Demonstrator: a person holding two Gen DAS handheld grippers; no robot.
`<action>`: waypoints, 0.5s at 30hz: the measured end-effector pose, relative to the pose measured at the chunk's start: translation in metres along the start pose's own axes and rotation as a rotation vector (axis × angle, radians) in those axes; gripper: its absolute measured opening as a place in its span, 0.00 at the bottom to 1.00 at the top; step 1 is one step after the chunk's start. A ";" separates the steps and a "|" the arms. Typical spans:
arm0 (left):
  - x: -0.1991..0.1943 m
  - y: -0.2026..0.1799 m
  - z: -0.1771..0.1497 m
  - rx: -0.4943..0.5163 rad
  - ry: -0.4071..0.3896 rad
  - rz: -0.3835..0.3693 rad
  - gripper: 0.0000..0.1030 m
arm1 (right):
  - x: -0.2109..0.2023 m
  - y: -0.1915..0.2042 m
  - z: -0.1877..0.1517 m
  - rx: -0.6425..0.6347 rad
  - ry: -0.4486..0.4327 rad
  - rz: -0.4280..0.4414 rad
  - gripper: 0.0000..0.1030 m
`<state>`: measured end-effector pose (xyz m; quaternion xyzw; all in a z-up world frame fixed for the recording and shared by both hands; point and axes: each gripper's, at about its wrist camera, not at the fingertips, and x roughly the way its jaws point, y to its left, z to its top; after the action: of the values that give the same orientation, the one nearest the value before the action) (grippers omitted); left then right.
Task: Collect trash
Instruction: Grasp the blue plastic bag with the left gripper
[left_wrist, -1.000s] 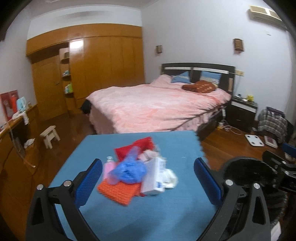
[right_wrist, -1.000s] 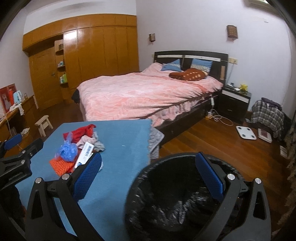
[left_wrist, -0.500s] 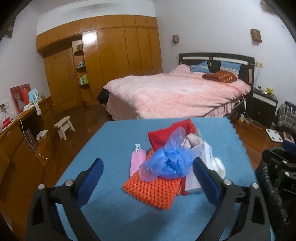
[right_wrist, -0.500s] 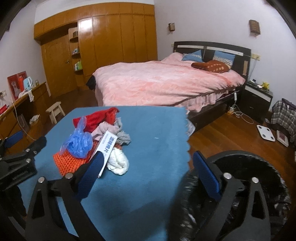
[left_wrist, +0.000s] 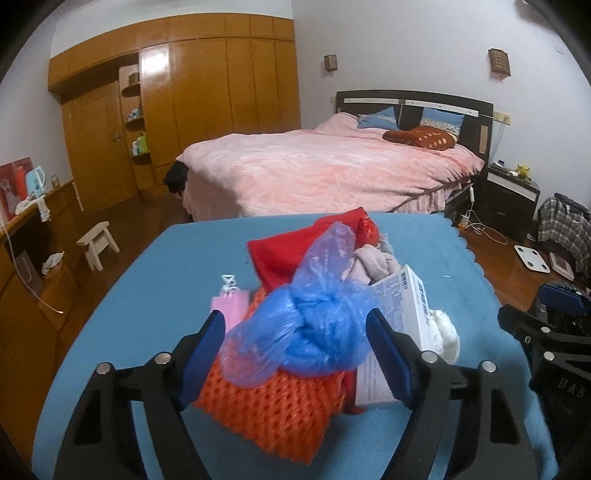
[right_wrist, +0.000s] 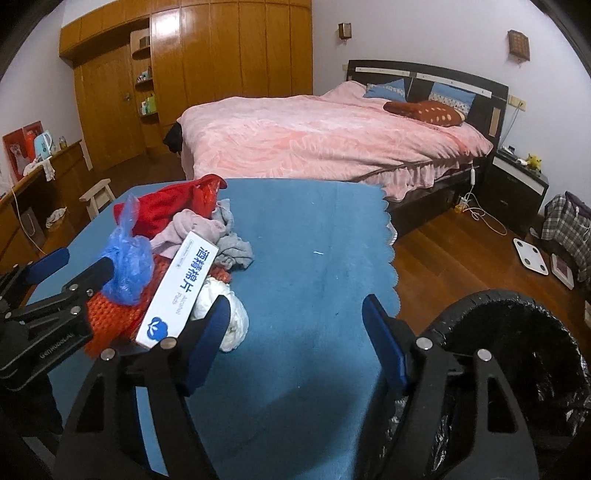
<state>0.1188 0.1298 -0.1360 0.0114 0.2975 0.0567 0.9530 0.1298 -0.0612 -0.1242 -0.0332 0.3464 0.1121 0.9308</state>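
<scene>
A pile of trash lies on the blue table (left_wrist: 155, 280): a knotted blue plastic bag (left_wrist: 306, 325) on top of an orange mesh pad (left_wrist: 273, 410), a white box (left_wrist: 395, 328), a red cloth (left_wrist: 295, 254), a pink packet (left_wrist: 229, 306) and a white wad (left_wrist: 447, 332). My left gripper (left_wrist: 295, 350) is open, its jaws on either side of the blue bag. My right gripper (right_wrist: 295, 336) is open and empty over the bare table, right of the white box (right_wrist: 177, 288) and the wad (right_wrist: 229, 314). A black lined trash bin (right_wrist: 517, 362) stands at the right.
Grey and pink rags (right_wrist: 221, 236) lie in the pile. A pink bed (right_wrist: 325, 133) stands behind the table, a nightstand (right_wrist: 517, 181) and a scale (right_wrist: 530, 256) on the wood floor at right, a stool (right_wrist: 98, 194) and a counter at left.
My left gripper has moved forward and now straddles the blue bag. My right gripper has swung left from over the bin towards the pile.
</scene>
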 end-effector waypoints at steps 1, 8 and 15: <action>0.004 -0.002 0.001 0.010 0.007 -0.002 0.66 | 0.002 0.001 0.001 0.000 0.000 0.000 0.70; 0.018 -0.007 0.001 0.012 0.041 -0.047 0.22 | 0.005 0.005 0.002 -0.005 0.004 0.010 0.70; 0.005 0.000 0.002 -0.012 0.016 -0.067 0.12 | 0.001 0.012 0.004 -0.002 -0.003 0.034 0.70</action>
<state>0.1239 0.1308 -0.1373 -0.0047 0.3051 0.0264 0.9519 0.1298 -0.0485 -0.1218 -0.0282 0.3456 0.1283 0.9291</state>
